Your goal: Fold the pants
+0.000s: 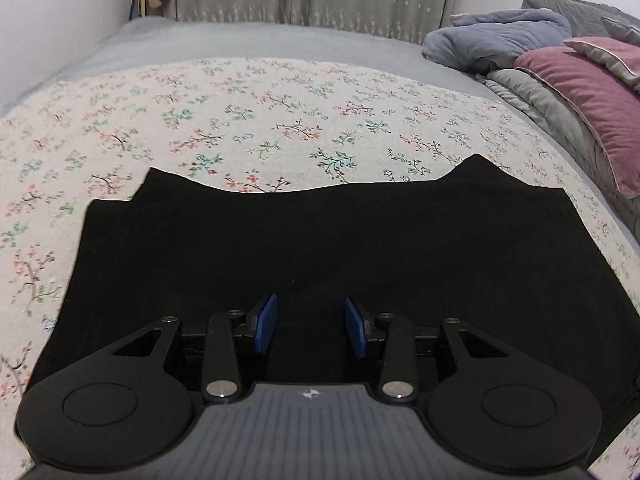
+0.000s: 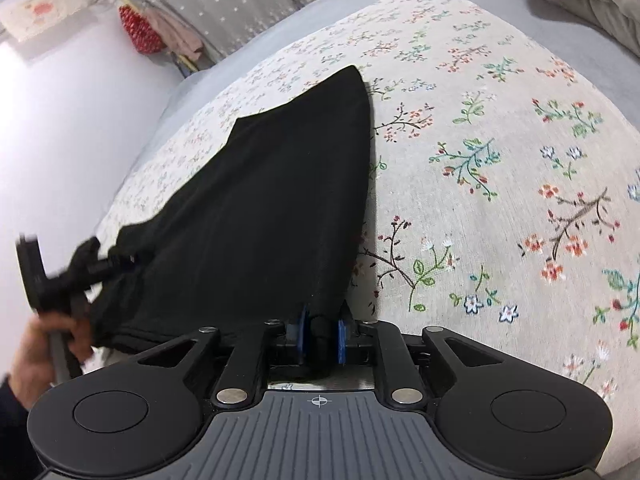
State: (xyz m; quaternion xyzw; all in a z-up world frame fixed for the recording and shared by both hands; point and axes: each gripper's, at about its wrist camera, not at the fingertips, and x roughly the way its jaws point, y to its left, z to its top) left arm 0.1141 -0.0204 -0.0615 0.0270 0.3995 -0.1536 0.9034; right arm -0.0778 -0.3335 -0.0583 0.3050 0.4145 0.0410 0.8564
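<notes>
Floral bedspread (image 1: 280, 120) over a grey bed (image 1: 120, 44), spread wide beneath everything. Black pants (image 1: 320, 248) flat on that bedspread in the left wrist view, folded, two corners poking out along the far edge. Same pants (image 2: 280, 200) in the right wrist view, drawn up off the bedspread at the near end into a taut black sheet, far tip down on the cloth. Grey and maroon pillows (image 1: 580, 92) heaped at the bed's right side. Left tool (image 1: 311, 326) held low over the near part of the pants, blue pads parted, nothing between them. Right tool (image 2: 320, 334) pointing forward along the bed, clenched on a bunched edge of the pants. Left hand (image 2: 44, 344) at the frame's left edge, wrapped around its handle just beside the lifted cloth.
</notes>
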